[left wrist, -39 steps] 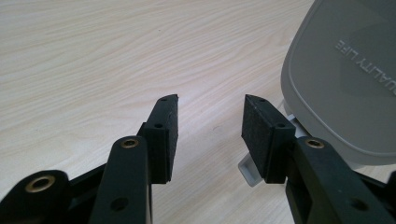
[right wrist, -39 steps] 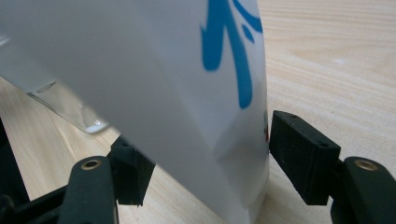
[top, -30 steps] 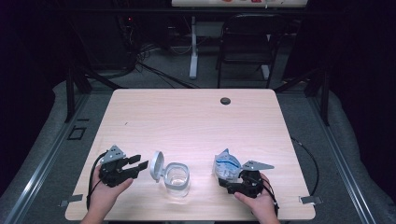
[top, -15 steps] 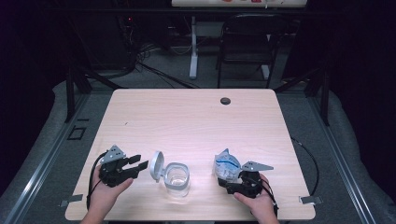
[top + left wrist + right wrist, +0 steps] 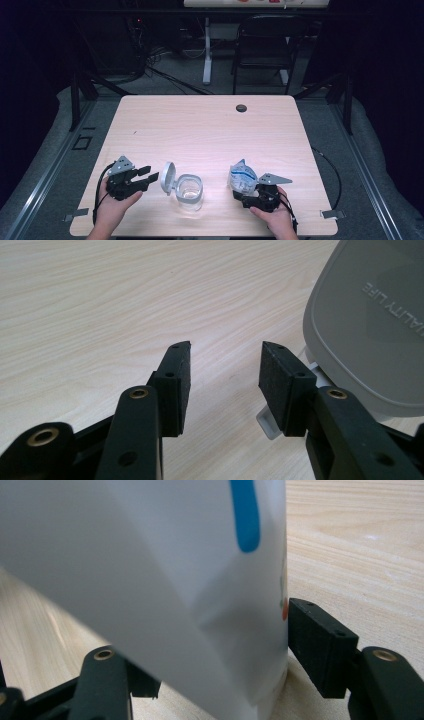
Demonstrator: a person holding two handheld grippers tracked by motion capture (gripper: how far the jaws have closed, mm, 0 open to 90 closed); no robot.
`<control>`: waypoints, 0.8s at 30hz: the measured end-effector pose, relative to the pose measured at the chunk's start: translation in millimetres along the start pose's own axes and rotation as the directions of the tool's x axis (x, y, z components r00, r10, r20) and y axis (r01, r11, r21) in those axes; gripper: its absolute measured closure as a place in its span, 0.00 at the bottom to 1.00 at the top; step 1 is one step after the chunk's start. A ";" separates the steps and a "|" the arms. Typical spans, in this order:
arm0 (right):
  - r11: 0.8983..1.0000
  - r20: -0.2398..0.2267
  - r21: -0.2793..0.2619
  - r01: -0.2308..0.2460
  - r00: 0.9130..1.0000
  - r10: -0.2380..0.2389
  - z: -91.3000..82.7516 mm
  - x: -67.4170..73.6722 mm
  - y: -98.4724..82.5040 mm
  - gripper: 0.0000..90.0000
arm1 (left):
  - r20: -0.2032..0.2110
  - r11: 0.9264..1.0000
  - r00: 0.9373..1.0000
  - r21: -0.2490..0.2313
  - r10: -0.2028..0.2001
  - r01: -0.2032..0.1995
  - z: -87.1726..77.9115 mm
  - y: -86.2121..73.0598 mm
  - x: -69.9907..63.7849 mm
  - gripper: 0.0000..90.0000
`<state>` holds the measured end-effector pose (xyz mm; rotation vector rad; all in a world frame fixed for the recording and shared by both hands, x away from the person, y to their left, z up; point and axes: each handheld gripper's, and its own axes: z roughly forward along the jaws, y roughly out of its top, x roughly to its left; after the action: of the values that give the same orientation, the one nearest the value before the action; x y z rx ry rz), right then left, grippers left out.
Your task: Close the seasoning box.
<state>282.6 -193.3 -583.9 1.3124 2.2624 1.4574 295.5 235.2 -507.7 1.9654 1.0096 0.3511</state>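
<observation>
We have the clear jar (image 5: 190,192) standing at the near middle of the worktop (image 5: 210,130), its grey lid (image 5: 168,177) already flipped open and leaning off the left side. So the opening looks done. What we judge is left is getting the contents of the pouch (image 5: 242,176) into the jar, and then shutting the lid.

Our left hand-held gripper (image 5: 148,178) sits just left of the lid with its jaws spread and nothing between them; in the left gripper view the pads (image 5: 174,385) are apart over bare wood, and the lid (image 5: 370,325) rises just beside the right one (whether it touches that jaw we cannot tell).

Our right hand-held gripper (image 5: 246,195) pinches the white-and-blue pouch (image 5: 165,580), which stands upright to the right of the jar, apart from it. In the right gripper view one pad (image 5: 320,645) presses its side.

Hard to make out: whether the pouch is torn open yet, what it holds, and whether the jar has anything in it. The far pad of the right gripper is hidden behind the pouch.
</observation>
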 end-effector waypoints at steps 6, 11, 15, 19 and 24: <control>1.000 0.006 0.020 0.023 1.000 -0.023 -1.4 -1.4 0.7 0.44 | 0.004 1.000 1.000 0.000 -0.001 0.001 -0.6 0.0 1.3 0.63; 0.999 -0.002 0.022 0.030 1.000 -0.030 -1.8 -2.1 1.3 0.46 | 0.002 1.000 1.000 0.001 -0.001 0.001 -1.0 0.2 1.5 0.63; 1.000 -0.018 0.010 0.028 0.999 -0.028 -1.5 -2.3 1.1 0.48 | 0.002 1.000 1.000 0.002 0.001 -0.001 -1.3 0.5 1.3 0.63; 0.999 -0.023 0.007 0.031 0.999 -0.031 -1.5 -2.8 1.0 0.49 | -0.001 1.000 1.000 0.006 0.001 -0.001 -1.5 0.6 0.9 0.63; 0.999 -0.025 0.007 0.032 0.999 -0.032 -1.6 -3.2 1.0 0.49 | 0.001 1.000 1.000 -0.001 -0.003 0.003 -1.4 0.3 1.4 0.63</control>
<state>284.3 -196.6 -583.3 1.2609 2.2951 1.4648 295.7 236.9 -506.8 1.9625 1.0111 0.3490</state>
